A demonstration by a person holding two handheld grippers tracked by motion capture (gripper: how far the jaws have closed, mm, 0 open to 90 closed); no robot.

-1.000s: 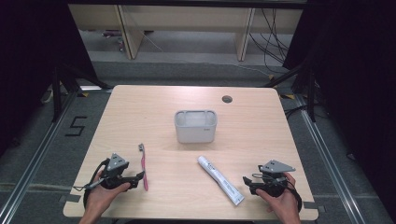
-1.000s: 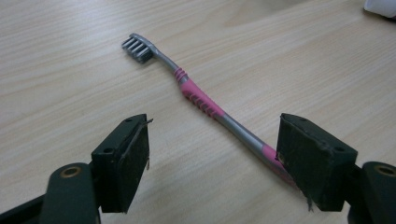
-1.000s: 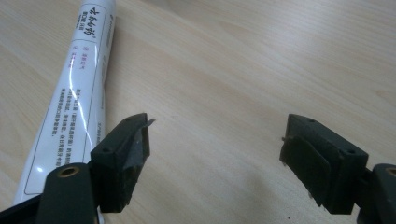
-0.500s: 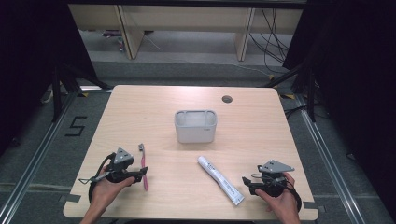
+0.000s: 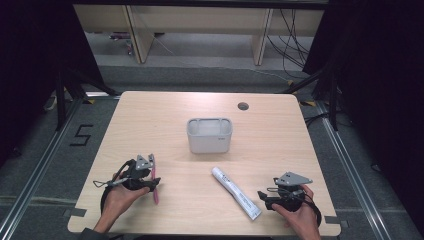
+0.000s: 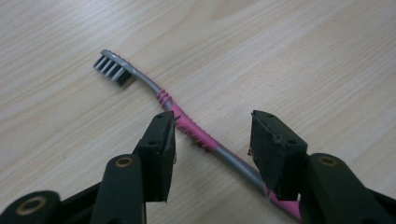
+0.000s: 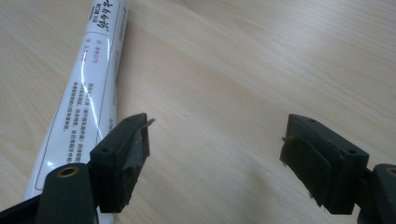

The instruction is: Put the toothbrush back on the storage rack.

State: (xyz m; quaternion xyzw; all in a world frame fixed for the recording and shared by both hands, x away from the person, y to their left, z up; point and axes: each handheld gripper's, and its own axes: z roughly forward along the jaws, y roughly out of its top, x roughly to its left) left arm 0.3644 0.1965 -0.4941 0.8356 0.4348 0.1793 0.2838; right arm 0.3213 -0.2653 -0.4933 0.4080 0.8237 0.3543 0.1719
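A pink and grey toothbrush lies flat on the wooden table, bristle head pointing away in the left gripper view. My left gripper straddles its handle; the jaws have just been closing, with a gap still showing on both sides of the handle. From above, that left gripper sits at the front left over the toothbrush. My right gripper rests open at the front right, with nothing between its jaws. A white toothpaste tube lies just beside its left jaw.
A grey rectangular container stands at the table's middle. The toothpaste tube lies diagonally between the two hands, left of the right gripper. A round cable hole is near the far edge. Dark floor surrounds the table.
My left gripper has moved right onto the toothbrush's handle and its jaws have narrowed around it. The right gripper and the tube have stayed put.
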